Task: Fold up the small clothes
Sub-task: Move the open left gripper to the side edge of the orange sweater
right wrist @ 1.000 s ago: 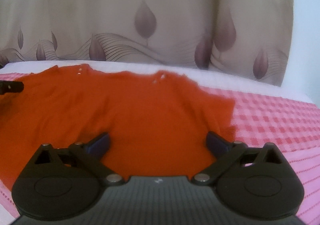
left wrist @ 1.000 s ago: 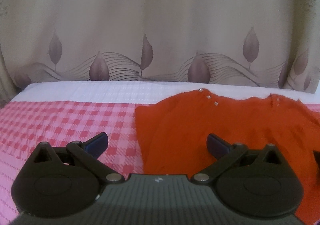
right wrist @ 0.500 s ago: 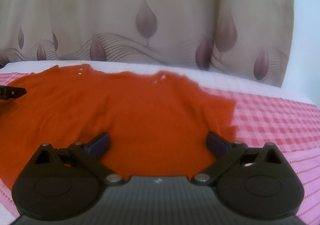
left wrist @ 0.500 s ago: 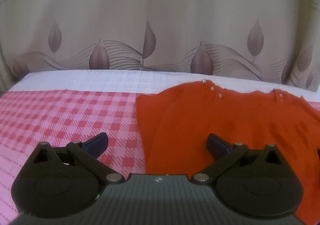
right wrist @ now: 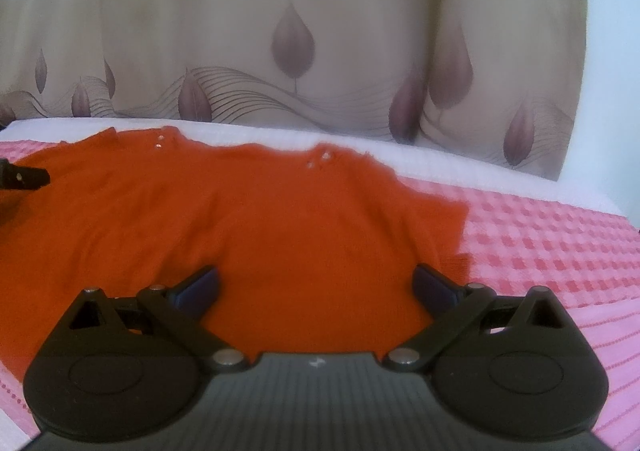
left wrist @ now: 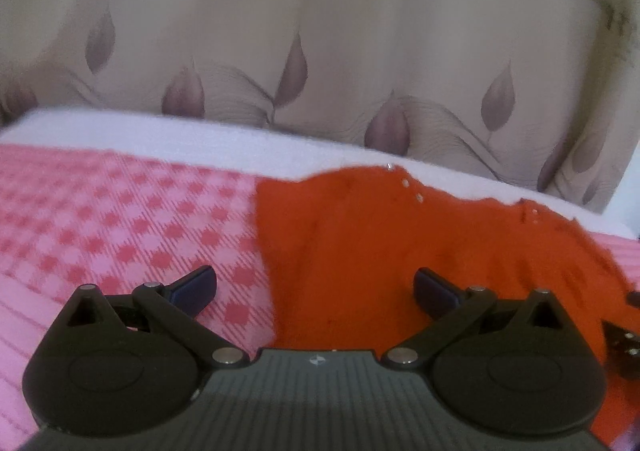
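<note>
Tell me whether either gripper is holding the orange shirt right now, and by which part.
Nothing is held. The left gripper and right gripper are both open over the orange shirt.

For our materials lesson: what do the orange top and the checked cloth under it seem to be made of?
Orange top: probably soft knit fabric, matte, with a fuzzy edge and gentle creases; small shiny studs near the neckline. Checked cloth: likely woven cotton, matte, with a printed or woven pink-red check.

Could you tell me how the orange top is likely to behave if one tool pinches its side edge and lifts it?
The orange top lies flat with soft wrinkles, so it will probably droop and fold over itself, not hold shape. It looks thin, likely light. The checked cloth beneath may grip it slightly, so dragging could bunch it. Both the left tool and right tool are open.
</note>
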`<state>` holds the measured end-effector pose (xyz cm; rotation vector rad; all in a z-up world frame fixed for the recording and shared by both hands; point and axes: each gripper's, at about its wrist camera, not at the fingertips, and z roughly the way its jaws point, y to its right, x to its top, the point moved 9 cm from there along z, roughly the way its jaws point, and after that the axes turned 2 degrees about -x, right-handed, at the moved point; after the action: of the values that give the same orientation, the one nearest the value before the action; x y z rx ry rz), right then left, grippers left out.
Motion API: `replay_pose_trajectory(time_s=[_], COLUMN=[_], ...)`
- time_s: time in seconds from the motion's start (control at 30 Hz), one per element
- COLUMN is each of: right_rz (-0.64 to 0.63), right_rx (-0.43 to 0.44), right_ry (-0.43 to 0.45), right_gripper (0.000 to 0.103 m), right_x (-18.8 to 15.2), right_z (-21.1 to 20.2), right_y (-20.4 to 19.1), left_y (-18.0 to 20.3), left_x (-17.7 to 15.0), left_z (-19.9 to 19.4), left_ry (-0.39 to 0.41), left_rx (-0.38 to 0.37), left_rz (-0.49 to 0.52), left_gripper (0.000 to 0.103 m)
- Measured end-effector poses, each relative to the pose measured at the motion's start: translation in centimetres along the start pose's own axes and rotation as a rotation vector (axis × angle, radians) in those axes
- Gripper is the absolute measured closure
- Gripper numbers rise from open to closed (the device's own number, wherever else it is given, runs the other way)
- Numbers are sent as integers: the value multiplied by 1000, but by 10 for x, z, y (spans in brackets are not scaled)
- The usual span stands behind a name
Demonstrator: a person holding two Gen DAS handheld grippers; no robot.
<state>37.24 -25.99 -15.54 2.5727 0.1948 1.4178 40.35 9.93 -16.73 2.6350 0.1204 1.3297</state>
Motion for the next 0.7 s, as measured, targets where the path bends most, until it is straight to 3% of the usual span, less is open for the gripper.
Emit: replay_pose_trajectory(time_s=[0.3,0.7], right_rz=[51,46], right_rx=[47,37], right_ry=[-22,-23], right_gripper=[0,0], right_x=[-1,-3], right_z=[5,5], right_y=[7,4], left_y=[0,-10], left_x=[-1,4], left_z=[-1,-2], left_ry=[-10,-18], left_rx=[-84,-184], left_rz=[-36,-79], left_gripper=[0,0])
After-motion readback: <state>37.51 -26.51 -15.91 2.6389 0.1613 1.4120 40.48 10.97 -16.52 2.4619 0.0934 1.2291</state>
